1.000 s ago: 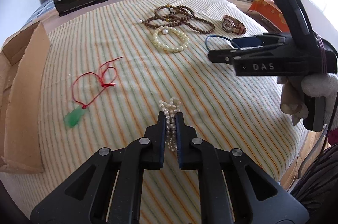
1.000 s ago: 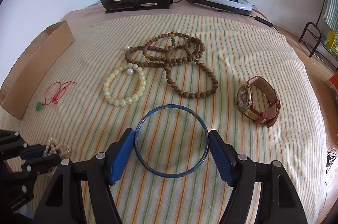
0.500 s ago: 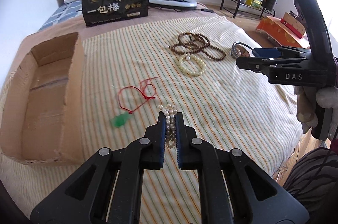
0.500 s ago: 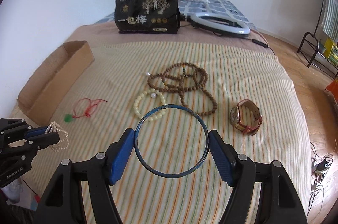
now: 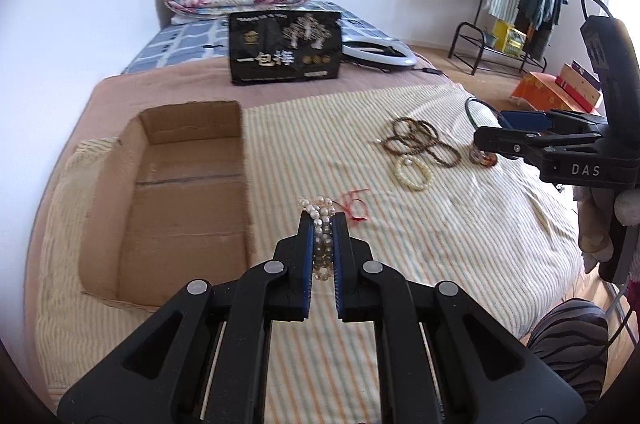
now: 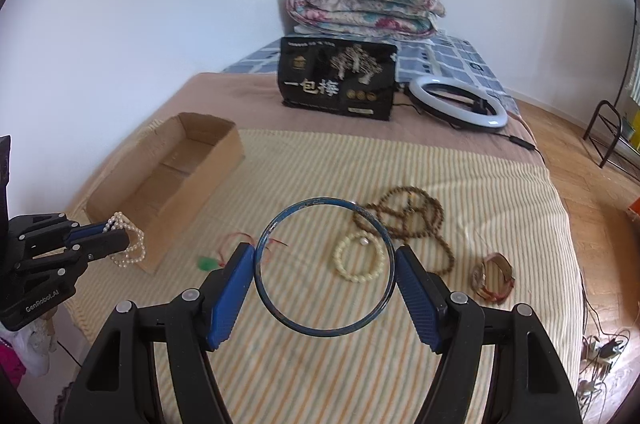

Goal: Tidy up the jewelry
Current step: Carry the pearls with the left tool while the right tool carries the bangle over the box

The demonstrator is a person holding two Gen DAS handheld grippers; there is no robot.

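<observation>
While the left claw (image 5: 321,224) is pinched tight on a pearl bracelet (image 5: 320,232) held in the air just beside the cardboard box (image 5: 188,192), the right claw (image 6: 325,266) grips a blue bangle (image 6: 325,331) across its width above the striped bed cover (image 6: 480,184), where wooden beads (image 6: 412,212), a cream bracelet (image 6: 358,258), a watch (image 6: 494,278) and a red cord pendant (image 6: 224,252) lie

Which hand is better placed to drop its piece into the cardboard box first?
Left. Its tool, shut on the pearl strand, hangs beside the cardboard box; the right tool with the blue bangle sits farther off.
</observation>
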